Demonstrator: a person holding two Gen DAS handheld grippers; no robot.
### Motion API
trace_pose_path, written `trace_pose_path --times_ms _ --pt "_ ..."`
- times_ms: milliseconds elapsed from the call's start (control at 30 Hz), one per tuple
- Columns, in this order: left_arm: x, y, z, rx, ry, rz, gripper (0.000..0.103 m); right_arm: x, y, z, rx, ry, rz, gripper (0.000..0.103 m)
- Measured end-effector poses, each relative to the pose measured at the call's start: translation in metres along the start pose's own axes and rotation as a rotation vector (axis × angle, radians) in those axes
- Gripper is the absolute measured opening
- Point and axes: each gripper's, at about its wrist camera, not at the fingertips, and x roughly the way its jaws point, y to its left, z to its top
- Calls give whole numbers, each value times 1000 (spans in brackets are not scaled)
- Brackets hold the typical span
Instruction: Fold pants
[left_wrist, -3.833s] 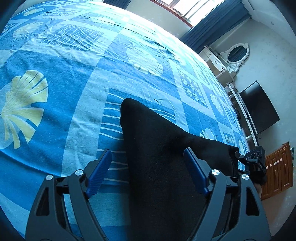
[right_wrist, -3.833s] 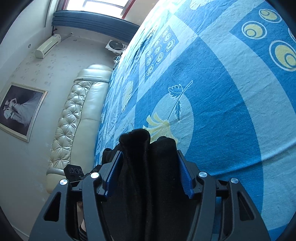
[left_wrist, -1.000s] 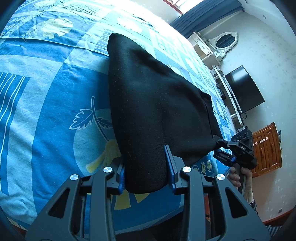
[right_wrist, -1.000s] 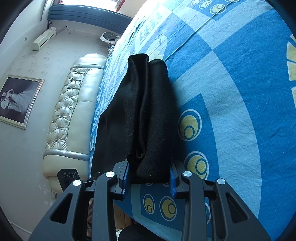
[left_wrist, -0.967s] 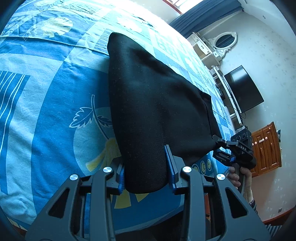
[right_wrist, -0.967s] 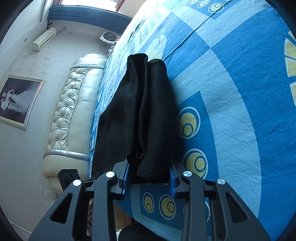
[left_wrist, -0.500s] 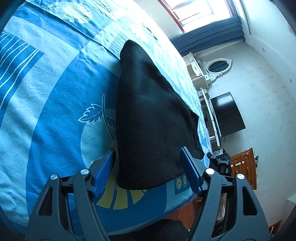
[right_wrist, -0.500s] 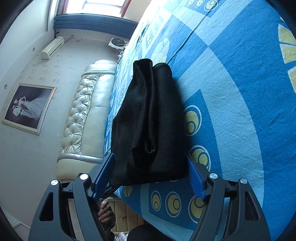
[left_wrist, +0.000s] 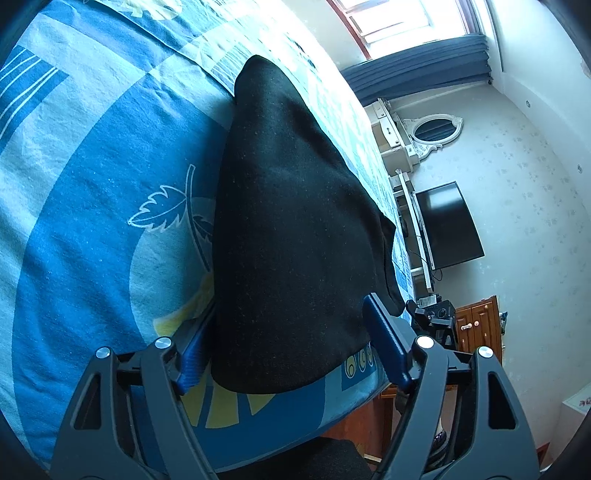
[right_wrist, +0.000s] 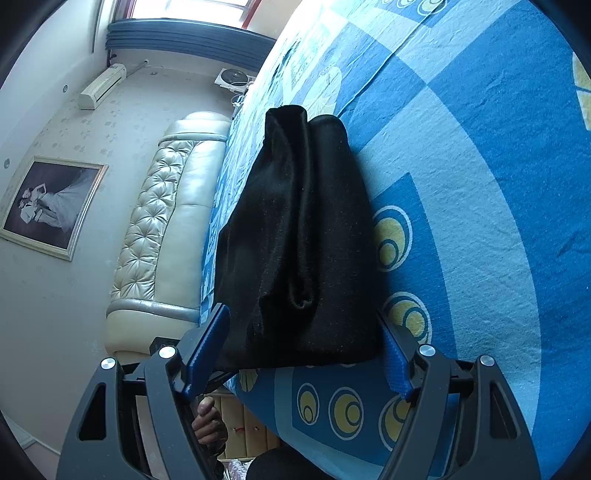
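The black pants (left_wrist: 291, 229) lie folded into a compact stack on the blue patterned bedsheet (left_wrist: 92, 206), close to the bed's near edge. In the right wrist view the pants (right_wrist: 299, 240) show layered folds along one end. My left gripper (left_wrist: 291, 343) is open, its blue pads on either side of the stack's near corner, not pinching it. My right gripper (right_wrist: 303, 347) is open too, jaws wide around the other near corner. The right gripper also shows past the bed edge in the left wrist view (left_wrist: 432, 310).
The bed edge (left_wrist: 351, 402) runs just under both grippers. A cream tufted headboard (right_wrist: 166, 221) stands on the left of the right wrist view. A TV (left_wrist: 447, 225) and wooden cabinet (left_wrist: 476, 325) stand beyond the bed.
Both grippers were shut on the pants' corners a second ago; both have opened and let the cloth go. The stack now rests on the bed and both grippers have drawn back slightly.
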Motion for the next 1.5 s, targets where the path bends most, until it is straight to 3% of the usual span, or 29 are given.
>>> trace_pose_path --times_ms 100,133,167,200,300,600,1267,1367,1467,1500 --pt "-1 3 0 1 3 0 74 4 3 -1 -21 4 -24 72" --pt "-1 3 0 4 8 8 71 5 4 -1 -31 11 -51 65" --pt "1 4 0 11 17 26 55 6 4 -1 -38 17 -75 56" --pt "3 5 1 19 29 53 48 7 2 -1 -37 16 -82 53" --pt "1 5 -1 29 30 67 39 4 -6 -1 -8 19 -52 40" --pt "-9 -13 -6 56 27 136 33 -3 1 -8 -8 9 -46 34" --pt "-17 -12 -12 56 51 127 35 -9 -7 -21 11 13 -18 35" --pt "-19 -10 -11 65 35 118 47 -12 -13 -21 23 20 11 41" --pt "-23 -6 -10 54 4 105 72 -13 -11 -21 23 24 34 48" --pt "-24 -4 -9 45 -7 98 74 -14 -10 -21 20 22 36 50"
